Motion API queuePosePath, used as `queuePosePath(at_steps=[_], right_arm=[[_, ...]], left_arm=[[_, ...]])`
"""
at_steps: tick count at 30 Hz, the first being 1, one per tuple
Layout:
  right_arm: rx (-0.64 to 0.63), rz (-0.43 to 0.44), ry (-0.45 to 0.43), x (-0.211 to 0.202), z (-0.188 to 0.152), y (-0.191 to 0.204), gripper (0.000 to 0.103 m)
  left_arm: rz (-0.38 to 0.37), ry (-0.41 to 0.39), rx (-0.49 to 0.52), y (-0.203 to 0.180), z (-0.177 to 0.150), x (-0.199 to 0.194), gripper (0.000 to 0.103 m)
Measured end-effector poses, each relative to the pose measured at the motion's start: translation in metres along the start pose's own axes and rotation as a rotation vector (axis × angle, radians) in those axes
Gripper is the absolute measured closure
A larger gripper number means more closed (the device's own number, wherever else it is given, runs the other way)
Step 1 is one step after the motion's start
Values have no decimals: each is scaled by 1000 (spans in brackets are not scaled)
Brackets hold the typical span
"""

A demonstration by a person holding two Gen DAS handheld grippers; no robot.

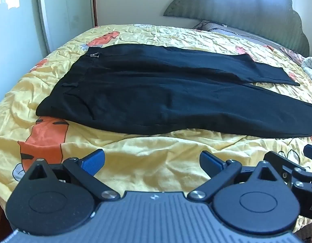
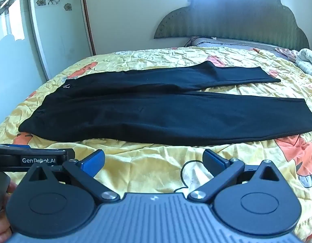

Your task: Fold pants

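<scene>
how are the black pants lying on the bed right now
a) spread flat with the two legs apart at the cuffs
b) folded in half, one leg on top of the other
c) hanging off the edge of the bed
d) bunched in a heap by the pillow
a: the black pants lie flat on the yellow bedspread, waistband to the left, and the two legs run rightward and split apart toward the cuffs.

The left hand-held gripper and right hand-held gripper both tilt downward, side by side, jaws spread wide, nothing between them.
</scene>
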State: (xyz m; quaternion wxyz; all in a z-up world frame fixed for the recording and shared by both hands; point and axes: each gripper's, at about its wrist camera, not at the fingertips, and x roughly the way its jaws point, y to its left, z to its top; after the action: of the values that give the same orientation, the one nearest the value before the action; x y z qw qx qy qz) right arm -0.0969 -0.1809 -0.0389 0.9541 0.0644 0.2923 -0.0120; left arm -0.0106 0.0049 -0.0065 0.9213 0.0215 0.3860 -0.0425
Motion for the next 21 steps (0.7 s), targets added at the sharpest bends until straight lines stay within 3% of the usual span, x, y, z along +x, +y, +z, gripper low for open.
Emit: queuePosePath(at_steps=[21], right_arm=[[0, 19, 17, 3, -4, -2, 0]], left_arm=[[27, 37, 36, -3, -5, 8, 1]])
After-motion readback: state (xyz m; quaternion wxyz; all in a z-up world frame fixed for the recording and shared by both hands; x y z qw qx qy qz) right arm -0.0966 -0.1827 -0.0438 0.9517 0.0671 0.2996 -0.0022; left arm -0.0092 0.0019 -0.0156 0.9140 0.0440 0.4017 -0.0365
